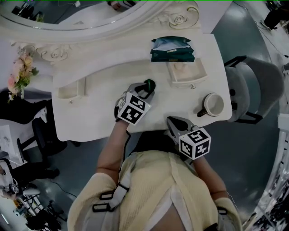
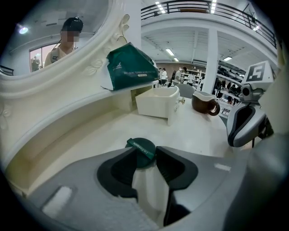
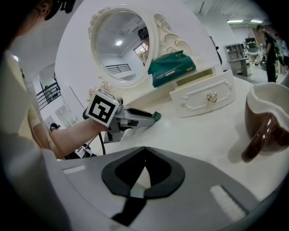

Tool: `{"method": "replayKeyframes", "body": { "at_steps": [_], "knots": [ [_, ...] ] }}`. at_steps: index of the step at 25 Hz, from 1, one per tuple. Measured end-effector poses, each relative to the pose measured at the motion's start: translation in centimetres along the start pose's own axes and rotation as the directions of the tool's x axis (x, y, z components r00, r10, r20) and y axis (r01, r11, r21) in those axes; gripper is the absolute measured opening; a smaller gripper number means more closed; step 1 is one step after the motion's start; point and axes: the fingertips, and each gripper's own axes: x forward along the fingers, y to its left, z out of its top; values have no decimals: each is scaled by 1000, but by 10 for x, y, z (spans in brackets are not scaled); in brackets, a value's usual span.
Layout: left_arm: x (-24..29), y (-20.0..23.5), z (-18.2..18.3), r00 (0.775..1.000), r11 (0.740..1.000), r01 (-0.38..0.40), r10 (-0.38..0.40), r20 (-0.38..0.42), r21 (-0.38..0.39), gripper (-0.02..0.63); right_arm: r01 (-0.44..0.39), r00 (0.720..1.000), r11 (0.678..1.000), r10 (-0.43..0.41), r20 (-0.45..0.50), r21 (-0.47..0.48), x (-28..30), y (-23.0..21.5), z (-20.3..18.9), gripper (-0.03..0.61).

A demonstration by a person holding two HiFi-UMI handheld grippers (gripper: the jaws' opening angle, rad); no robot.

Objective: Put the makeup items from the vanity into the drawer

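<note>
Vanity (image 1: 99,67): mirror (image 1: 67,13) cut off at the head view's top edge. Tissue pack (image 1: 172,49) sits just behind the open drawer (image 1: 186,74); the drawer's inside is hard to make out. Mug (image 1: 212,104) is near the drawer, front-right of it. Left gripper (image 1: 148,85) is front-left of the drawer, forearm stretched out, pitched down onto the top. Its jaw tips clamp a dark green jar (image 2: 142,151), which is mostly hidden by the jaws, only the lid showing. Right gripper (image 1: 170,121) is well in front of the drawer at the vanity's edge, tilted down, jaws closed tip to tip, empty.
</note>
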Motion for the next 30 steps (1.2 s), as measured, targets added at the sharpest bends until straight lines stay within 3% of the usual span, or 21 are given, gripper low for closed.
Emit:
{"method": "replayKeyframes", "body": {
  "at_steps": [5,8,17,23,30],
  "knots": [
    [-2,0,-1,1000,1000,16,-16,-5,16,115,1,1000,1000,-1,2,-1,1,1,1,1],
    [-4,-4,0,1000,999,28,-28,-4,30,38,1,1000,1000,-1,5,-1,1,2,1,0],
    [-14,-3,1,1000,998,-9,9,2,60,20,4,1000,1000,-4,27,-4,-3,3,5,0],
    [-35,-3,26,997,995,-41,35,67,90,20,5,999,1000,-5,44,-2,-7,3,7,0],
    [-49,-20,77,985,991,-21,-3,172,133,20,20,997,1000,-20,79,2,-14,0,13,0]
  ]
}}
